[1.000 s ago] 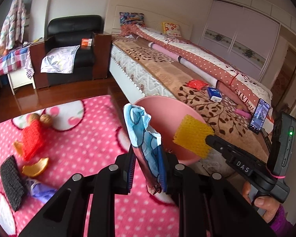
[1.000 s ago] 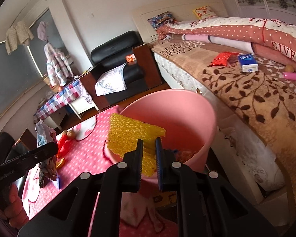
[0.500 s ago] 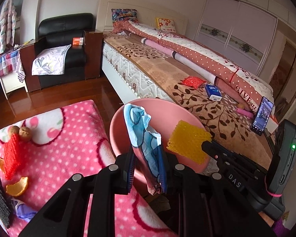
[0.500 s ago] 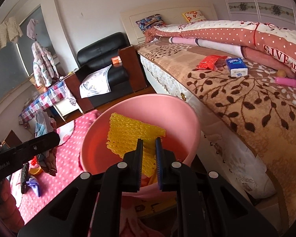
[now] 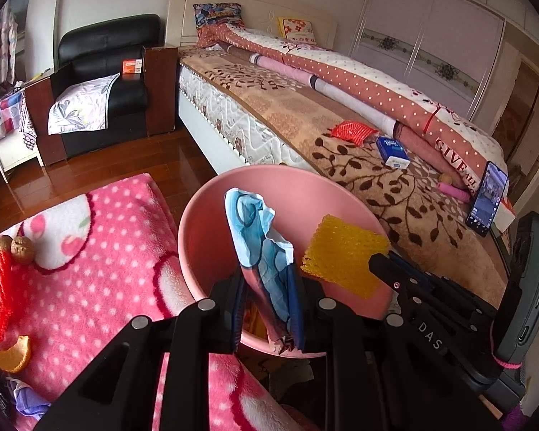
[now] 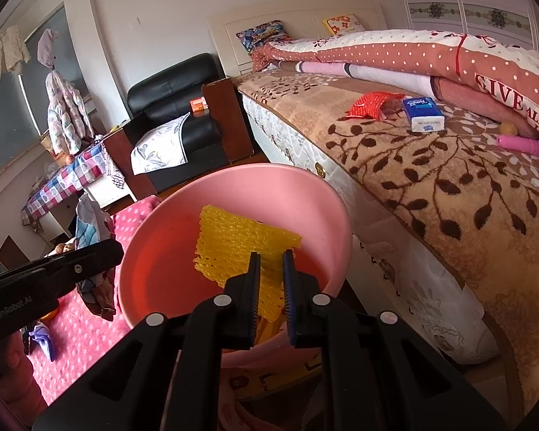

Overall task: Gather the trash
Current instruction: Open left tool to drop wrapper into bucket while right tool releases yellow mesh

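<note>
A pink bin (image 5: 212,212) stands between the pink dotted blanket (image 5: 100,280) and the bed; it also shows in the right wrist view (image 6: 327,201). My left gripper (image 5: 267,287) is shut on a blue and white crumpled wrapper (image 5: 258,237), held over the bin's near rim. My right gripper (image 6: 271,273) is shut on a yellow foam net (image 6: 240,240), held over the bin's mouth; the net also shows in the left wrist view (image 5: 341,255). The right gripper (image 5: 377,262) reaches in from the right there.
On the blanket lie a red net (image 5: 0,287), two walnuts (image 5: 14,246), orange peel (image 5: 12,353) and a purple scrap (image 5: 27,400). The bed (image 5: 395,186) holds a red packet (image 5: 354,131), tissue pack (image 5: 391,151) and phone (image 5: 485,197). A black armchair (image 5: 104,72) stands behind.
Both grippers have moved toward the pink bin with their loads; the wrapper and the yellow net now hang over its opening. Both stay shut.
</note>
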